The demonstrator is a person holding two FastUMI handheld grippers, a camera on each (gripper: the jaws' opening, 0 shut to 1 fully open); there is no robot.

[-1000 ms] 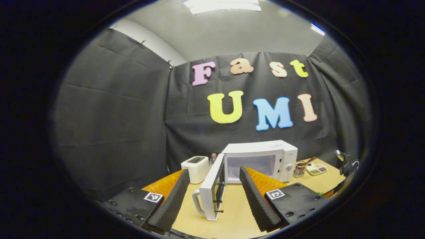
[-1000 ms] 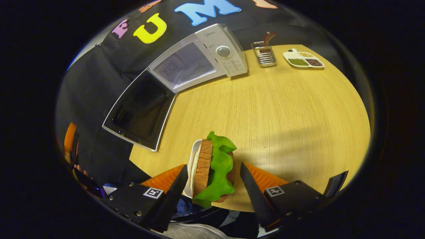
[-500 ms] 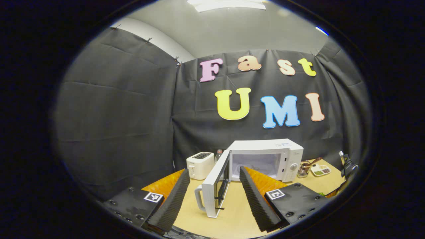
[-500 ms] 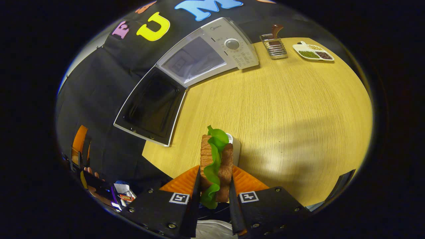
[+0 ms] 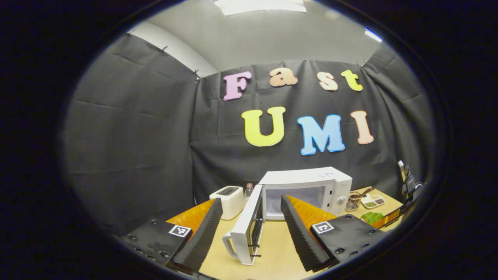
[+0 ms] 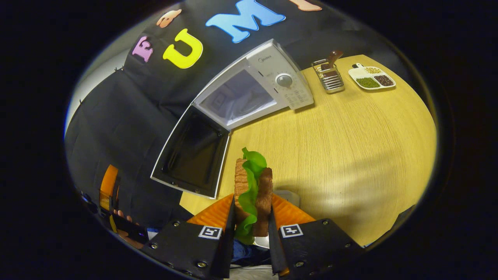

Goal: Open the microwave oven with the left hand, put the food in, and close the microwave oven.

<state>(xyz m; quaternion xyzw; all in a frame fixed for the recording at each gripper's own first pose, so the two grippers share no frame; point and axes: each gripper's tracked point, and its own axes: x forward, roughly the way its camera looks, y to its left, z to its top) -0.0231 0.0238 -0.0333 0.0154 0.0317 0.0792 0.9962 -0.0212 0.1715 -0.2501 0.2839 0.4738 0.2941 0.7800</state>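
The right gripper [image 6: 251,233] was clamped on the sandwich [image 6: 253,190], held above the surface [image 6: 350,147] near the open microwave [image 6: 253,93]. It looked light, soft and squashable, best gripped across both bread slices. The left gripper [image 5: 249,229] stood apart, empty.

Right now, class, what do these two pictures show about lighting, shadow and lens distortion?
Left gripper view: a bright ceiling light panel glares at the top, and the fisheye bows the microwave oven slightly. Right gripper view: the wooden table curves round, a broad soft shadow crosses it near the sandwich, and the microwave looks slanted.
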